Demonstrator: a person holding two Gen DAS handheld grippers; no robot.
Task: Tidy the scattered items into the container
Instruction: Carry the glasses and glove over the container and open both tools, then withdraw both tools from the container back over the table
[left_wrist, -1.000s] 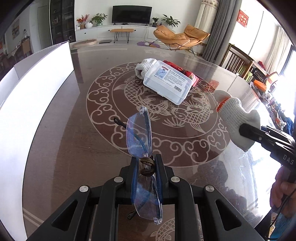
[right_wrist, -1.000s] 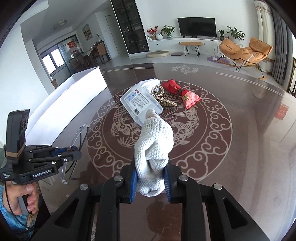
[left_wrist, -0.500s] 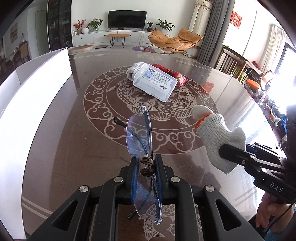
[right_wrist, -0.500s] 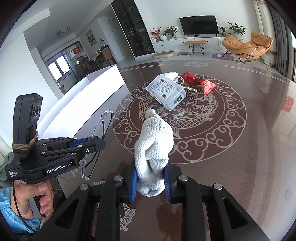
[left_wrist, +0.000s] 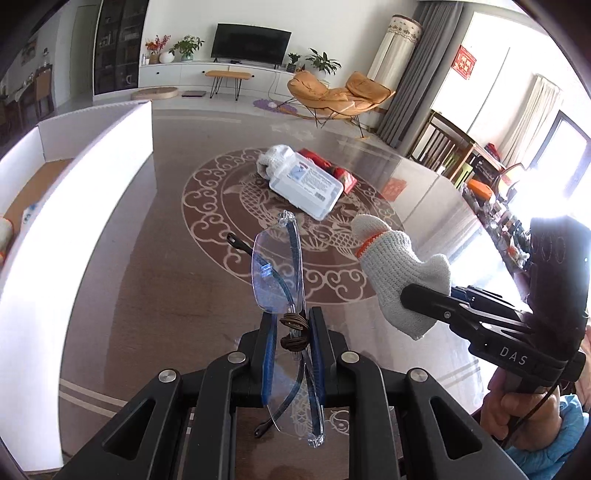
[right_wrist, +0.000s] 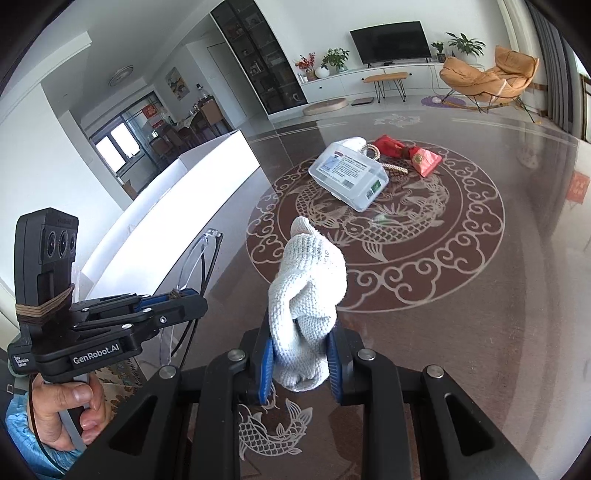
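Both grippers are carrying stuff above the brown table (left_wrist: 147, 295) w/ the koi & cloud pattern. Left gripper (left_wrist: 291, 332) is clamping clear safety glasses (left_wrist: 277, 269) by the middle, lens sticking up edge-on, one temple arm poking out to the left. Right gripper (right_wrist: 300, 354) is pinching a white knit glove (right_wrist: 308, 295), bunched up, w/ the cuff end pointing up; in the left wrist view the same glove (left_wrist: 399, 273) is showing an orange trim line. A bare hand (right_wrist: 62, 410) is gripping the left tool's handle.

The white container (left_wrist: 74, 206) is sitting along the table's left edge, walls tall; something's lying inside it, but I can't tell what. Out in the center, a clear plastic box w/ label (right_wrist: 349, 173) is lying against another white glove (left_wrist: 275, 157), a red pouch (right_wrist: 424, 160) and a bead string (right_wrist: 373, 151), all well apart from both grippers.
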